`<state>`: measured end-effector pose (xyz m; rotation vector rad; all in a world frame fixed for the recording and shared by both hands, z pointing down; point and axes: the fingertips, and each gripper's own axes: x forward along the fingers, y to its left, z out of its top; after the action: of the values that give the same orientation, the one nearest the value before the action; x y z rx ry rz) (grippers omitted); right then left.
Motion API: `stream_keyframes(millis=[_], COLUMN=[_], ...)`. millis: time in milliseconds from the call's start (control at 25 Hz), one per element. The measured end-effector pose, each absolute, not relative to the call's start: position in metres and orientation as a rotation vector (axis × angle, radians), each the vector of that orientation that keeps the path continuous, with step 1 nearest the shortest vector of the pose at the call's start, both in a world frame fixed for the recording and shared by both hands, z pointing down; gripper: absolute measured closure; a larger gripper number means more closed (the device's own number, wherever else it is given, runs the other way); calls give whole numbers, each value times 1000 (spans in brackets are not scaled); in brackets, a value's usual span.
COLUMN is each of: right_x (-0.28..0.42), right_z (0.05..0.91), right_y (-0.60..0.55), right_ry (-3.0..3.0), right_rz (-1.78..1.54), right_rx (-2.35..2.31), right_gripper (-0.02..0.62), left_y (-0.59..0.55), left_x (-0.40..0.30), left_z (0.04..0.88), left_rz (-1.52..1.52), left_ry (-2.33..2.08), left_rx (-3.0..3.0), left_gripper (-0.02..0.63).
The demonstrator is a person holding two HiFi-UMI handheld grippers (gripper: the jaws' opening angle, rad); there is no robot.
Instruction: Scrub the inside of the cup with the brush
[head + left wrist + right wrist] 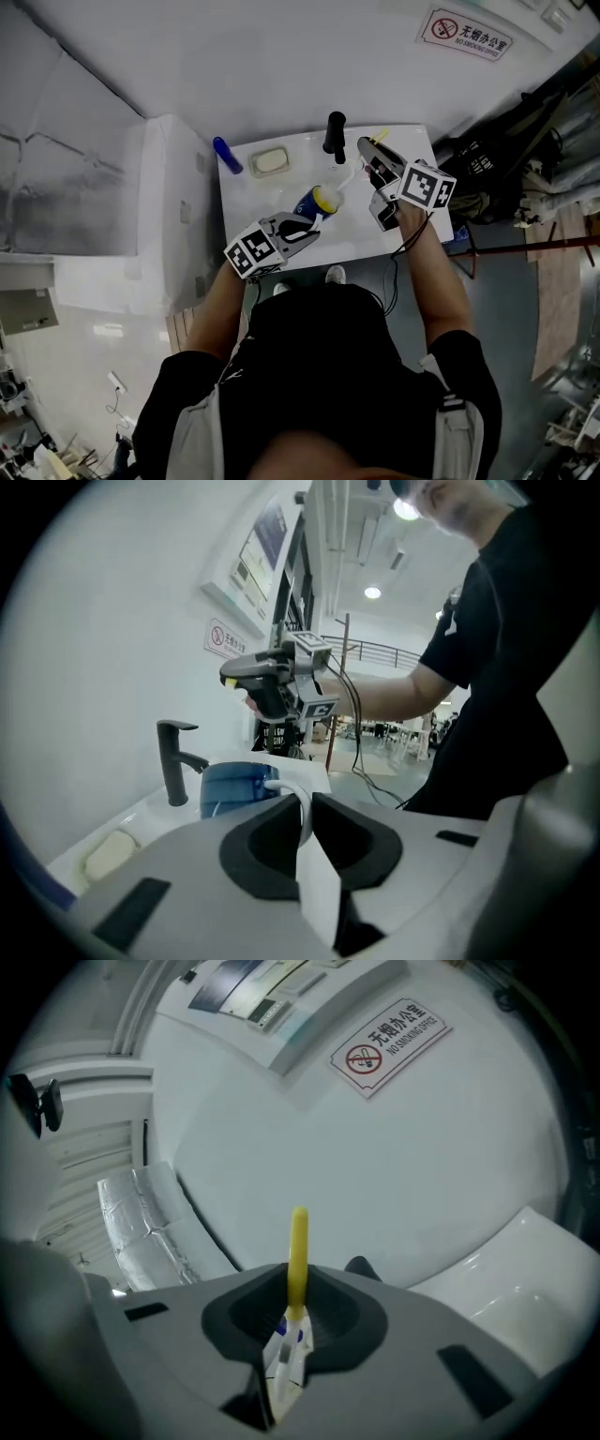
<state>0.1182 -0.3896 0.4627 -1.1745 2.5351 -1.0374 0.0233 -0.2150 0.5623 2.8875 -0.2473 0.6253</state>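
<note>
Left gripper (306,825) is clamped on the white handle (294,791) of the blue cup (316,201), which hangs tipped over the middle of the sink counter (258,202), nearer its front edge. Right gripper (296,1302) is shut on the yellow-handled brush (298,1241), whose white end looks close to the cup's mouth. Best play here, I'd say: line the brush up with the cup, feed it deep, then twist it against the wall while the left grip braces.
</note>
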Motion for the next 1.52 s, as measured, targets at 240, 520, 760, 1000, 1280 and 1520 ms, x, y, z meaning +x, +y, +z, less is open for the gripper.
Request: stream_keyframes(millis=[240, 520, 760, 1000, 1280, 1520], right_x=[153, 167, 138, 118, 95, 66], right_z=[485, 507, 497, 479, 468, 458], right_y=[-394, -366, -321, -321, -345, -367], right_ry=[2446, 2516, 2795, 2916, 2876, 2900], right_rz=[-1159, -1360, -1376, -1276, -1200, -1129], right_rx=[-1208, -1127, -904, -894, -952, -903], right_gripper=[537, 540, 538, 532, 538, 540], left_y=[-227, -251, -259, -247, -228, -211], left_x=[17, -1, -9, 2, 12, 27], left_z=[538, 555, 579, 596, 598, 582], left_rz=[338, 217, 346, 574, 679, 610], left_ry=[-253, -365, -423, -355, -269, -175], left_rx=[2798, 2644, 2628, 2701, 2759, 2783], left_gripper=[555, 555, 556, 557, 559, 558])
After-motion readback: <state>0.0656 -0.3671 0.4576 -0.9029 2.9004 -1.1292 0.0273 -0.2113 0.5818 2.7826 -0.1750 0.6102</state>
